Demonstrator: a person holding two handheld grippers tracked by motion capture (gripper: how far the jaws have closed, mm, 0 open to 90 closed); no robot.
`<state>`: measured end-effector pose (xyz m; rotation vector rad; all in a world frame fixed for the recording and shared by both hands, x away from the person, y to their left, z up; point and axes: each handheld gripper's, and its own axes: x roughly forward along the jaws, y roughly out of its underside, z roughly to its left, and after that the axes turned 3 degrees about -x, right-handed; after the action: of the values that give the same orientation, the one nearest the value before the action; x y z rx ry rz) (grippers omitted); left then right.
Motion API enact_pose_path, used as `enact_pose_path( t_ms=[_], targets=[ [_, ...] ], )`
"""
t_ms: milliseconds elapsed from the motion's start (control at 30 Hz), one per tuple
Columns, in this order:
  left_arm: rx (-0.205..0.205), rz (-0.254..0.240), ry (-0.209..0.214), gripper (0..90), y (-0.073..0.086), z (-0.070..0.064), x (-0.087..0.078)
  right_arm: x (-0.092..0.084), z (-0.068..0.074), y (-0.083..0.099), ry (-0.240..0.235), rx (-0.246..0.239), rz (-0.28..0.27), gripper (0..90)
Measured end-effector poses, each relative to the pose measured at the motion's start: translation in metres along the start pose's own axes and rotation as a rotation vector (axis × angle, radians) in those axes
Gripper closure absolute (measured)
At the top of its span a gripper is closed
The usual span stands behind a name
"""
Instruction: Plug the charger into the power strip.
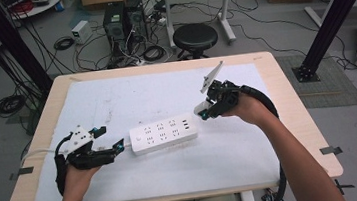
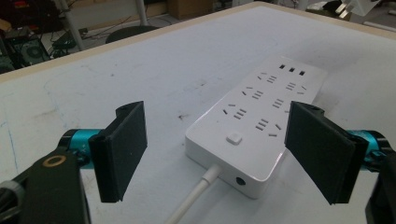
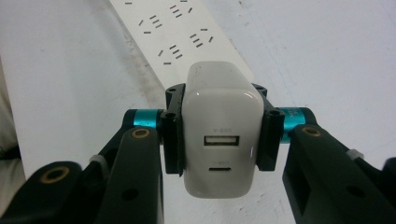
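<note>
White plastic is what I am dealing with, twice over. On my left, my left gripper (image 1: 113, 147) sits low on the table (image 1: 287, 99), jaws spread wide and holding nothing, just off the cable end of the strip (image 1: 164, 133). In the left gripper view the strip lies flat between and beyond the pads, its cord (image 2: 198, 193) running back toward me. It looks rigid and light, so I judge it could skate on the white mat (image 1: 116, 102) if pushed from one end; its long sides near the switch (image 2: 234, 138) are the fair place to pinch it.

Further right, my right gripper (image 1: 207, 108) is clamped on the charger (image 3: 222, 135), hovering just past the strip's far end. The pads bear on its two flat sides, ports facing me. It is a smooth, glossy, hard-shelled block, so probably slippery; a square grip matters. Its prongs are hidden from me, so I cannot tell how they line up with the sockets.
</note>
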<state>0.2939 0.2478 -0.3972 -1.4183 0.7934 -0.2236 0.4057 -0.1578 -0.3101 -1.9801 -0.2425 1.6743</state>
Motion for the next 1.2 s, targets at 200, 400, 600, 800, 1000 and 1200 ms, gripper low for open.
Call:
enact_pose_path(
  t_ms=[200, 400, 600, 800, 1000, 1200],
  targets=[
    [-0.003, 0.001, 0.005, 21.1, 0.003, 0.002, -0.001, 0.008, -0.003, -0.012, -0.018, -0.049, 0.011, 63.2],
    [-0.008, -0.008, 0.015, 21.0, 0.004, 0.005, -0.002, 0.019, -0.004, -0.029, -0.033, -0.094, 0.043, 63.2],
    [0.000, -0.015, 0.018, 21.1, 0.003, 0.006, -0.001, 0.028, -0.009, -0.042, -0.057, -0.128, 0.066, 63.1],
    [-0.009, -0.021, 0.015, 21.1, 0.006, 0.008, -0.003, 0.037, -0.011, -0.052, -0.070, -0.158, 0.093, 63.1],
    [-0.018, -0.026, 0.002, 21.1, 0.007, 0.010, -0.007, 0.052, -0.011, -0.060, -0.092, -0.189, 0.114, 63.1],
    [-0.026, -0.033, -0.008, 21.1, 0.010, 0.012, -0.011, 0.067, -0.009, -0.069, -0.117, -0.229, 0.139, 63.1]
  ],
)
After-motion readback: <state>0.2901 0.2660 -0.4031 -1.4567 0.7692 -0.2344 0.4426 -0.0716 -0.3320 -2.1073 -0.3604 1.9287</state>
